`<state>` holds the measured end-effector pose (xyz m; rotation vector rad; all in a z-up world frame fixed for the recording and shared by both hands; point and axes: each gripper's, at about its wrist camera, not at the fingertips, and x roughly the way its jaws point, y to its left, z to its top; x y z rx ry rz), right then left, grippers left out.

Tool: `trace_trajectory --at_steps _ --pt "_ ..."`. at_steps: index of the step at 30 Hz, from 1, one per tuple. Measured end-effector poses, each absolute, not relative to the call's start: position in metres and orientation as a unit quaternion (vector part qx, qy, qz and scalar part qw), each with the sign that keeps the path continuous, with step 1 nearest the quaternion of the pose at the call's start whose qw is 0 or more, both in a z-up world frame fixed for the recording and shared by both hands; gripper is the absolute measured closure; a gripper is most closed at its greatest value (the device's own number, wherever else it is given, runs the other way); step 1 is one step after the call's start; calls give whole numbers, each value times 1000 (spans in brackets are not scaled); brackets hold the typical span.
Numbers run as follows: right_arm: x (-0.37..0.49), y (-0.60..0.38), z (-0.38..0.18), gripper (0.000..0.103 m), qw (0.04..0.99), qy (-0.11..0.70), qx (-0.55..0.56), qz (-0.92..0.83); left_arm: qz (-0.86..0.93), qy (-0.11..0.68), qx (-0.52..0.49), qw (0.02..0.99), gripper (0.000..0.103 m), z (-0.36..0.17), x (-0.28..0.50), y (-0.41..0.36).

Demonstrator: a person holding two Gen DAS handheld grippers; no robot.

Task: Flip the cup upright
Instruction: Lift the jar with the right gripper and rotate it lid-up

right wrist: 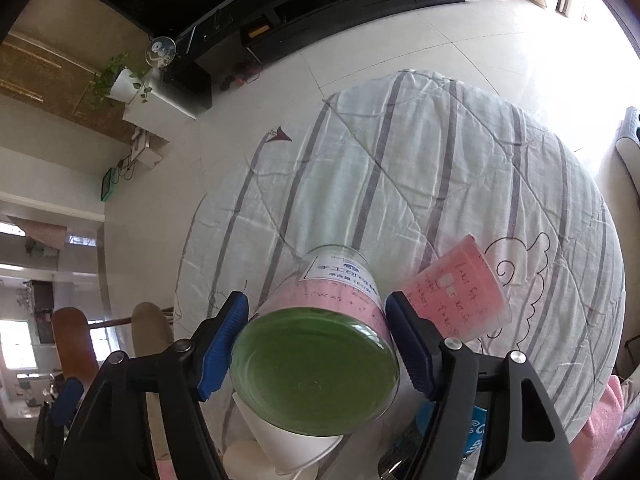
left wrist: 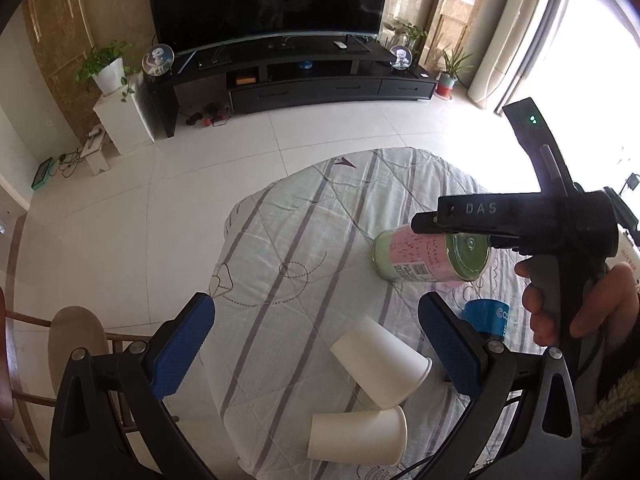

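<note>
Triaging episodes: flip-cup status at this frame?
Done: no cup shows upright yet. In hand: the right gripper is shut on the green-and-pink cup, held tilted above the quilted table, green base toward its camera. Left: turn it and set it down upright. Two white paper cups lie on their sides under the open, empty left gripper. Another pink cup sits nearby; orientation unclear.
</note>
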<state>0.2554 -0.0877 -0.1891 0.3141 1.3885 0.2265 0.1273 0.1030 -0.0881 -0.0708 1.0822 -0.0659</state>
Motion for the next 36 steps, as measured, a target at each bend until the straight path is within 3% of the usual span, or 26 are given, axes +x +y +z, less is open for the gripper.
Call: trace_trajectory --at_steps 11,17,26,36 --pt "228 -45 -228 32 708 700 1 92 -27 519 -42 853 0 -91 100 104" --pt "225 -43 -258 32 690 719 -1 82 -6 520 -50 853 0 -91 92 121" --pt "210 -73 -198 33 729 674 67 101 -8 500 -49 865 0 -75 79 119" --pt "135 -154 -130 33 749 652 89 81 -44 485 -31 873 0 -54 57 69"
